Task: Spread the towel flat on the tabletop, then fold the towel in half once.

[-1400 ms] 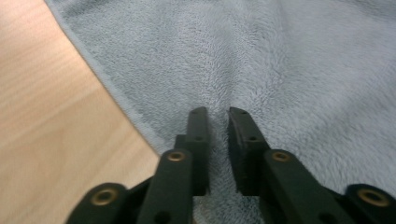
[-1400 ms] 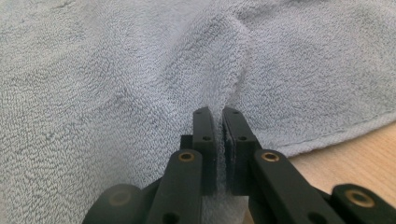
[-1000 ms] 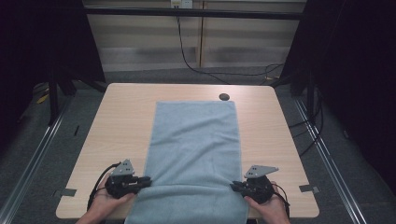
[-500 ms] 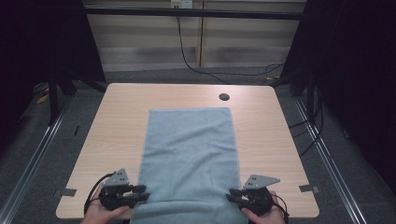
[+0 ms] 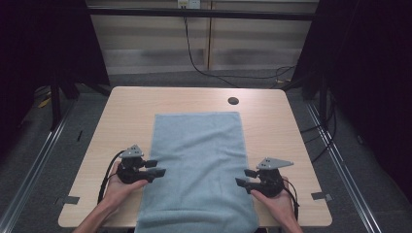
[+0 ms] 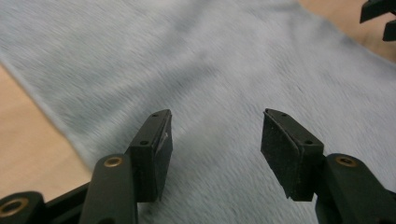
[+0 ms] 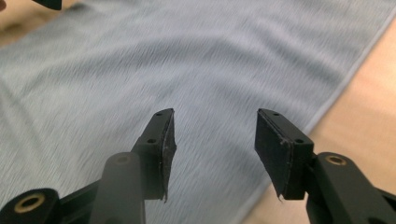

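Observation:
A light blue towel (image 5: 198, 162) lies flat along the middle of the wooden table (image 5: 272, 116), its near end hanging over the front edge. My left gripper (image 5: 156, 168) hovers open at the towel's left edge, jaws pointing right over the cloth (image 6: 224, 70). My right gripper (image 5: 244, 177) is open at the towel's right edge, jaws pointing left over the towel (image 7: 187, 60). Nothing is held between either pair of jaws. In the left gripper view (image 6: 215, 140) and the right gripper view (image 7: 215, 140) the pads stand wide apart above the fabric.
A round cable hole (image 5: 233, 101) sits in the table near the far edge, right of centre. Bare wood shows either side of the towel. Black cables (image 5: 204, 68) trail on the floor behind the table, and metal rails (image 5: 340, 170) run along both sides.
Both grippers have let go of the towel's near corners, opened, and moved forward along its side edges. The towel was drawn toward the front edge and now lies still.

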{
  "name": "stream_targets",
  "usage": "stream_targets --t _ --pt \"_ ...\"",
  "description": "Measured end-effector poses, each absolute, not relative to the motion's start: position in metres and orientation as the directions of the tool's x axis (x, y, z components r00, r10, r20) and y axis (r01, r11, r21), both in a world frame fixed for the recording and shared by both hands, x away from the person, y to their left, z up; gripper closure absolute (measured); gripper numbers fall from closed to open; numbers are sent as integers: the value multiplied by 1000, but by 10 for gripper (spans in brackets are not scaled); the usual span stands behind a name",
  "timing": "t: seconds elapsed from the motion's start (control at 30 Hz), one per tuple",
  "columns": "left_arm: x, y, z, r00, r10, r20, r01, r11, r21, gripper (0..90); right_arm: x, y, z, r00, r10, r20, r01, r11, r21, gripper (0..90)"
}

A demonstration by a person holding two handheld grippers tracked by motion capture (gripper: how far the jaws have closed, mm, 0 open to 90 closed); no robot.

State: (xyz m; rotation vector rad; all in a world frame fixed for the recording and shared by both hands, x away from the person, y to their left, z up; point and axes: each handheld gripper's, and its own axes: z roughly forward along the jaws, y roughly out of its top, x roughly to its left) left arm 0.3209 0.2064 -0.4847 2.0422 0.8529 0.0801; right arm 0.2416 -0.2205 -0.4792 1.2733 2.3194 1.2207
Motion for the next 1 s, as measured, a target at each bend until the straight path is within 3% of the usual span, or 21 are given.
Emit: stream_targets --t 0.17,0.23,0.4,0.8,1.0 --pt "339 209 -480 743 625 -239 523 -320 789 458 267 -217 -475 -616 769 171 575 290 765 487" --pt "350 207 -484 734 651 -195 519 -351 779 459 277 -212 -478 -624 767 151 571 315 758 488" --pt "364 208 -500 711 675 -199 554 -362 750 462 300 -204 -485 -625 771 123 577 349 739 487" --pt "361 199 -506 750 657 -76 481 -462 745 465 334 -206 -503 -582 804 124 611 330 720 476" --pt "359 202 -507 748 661 -67 474 -461 750 543 338 -192 -506 -594 803 51 580 384 718 491"
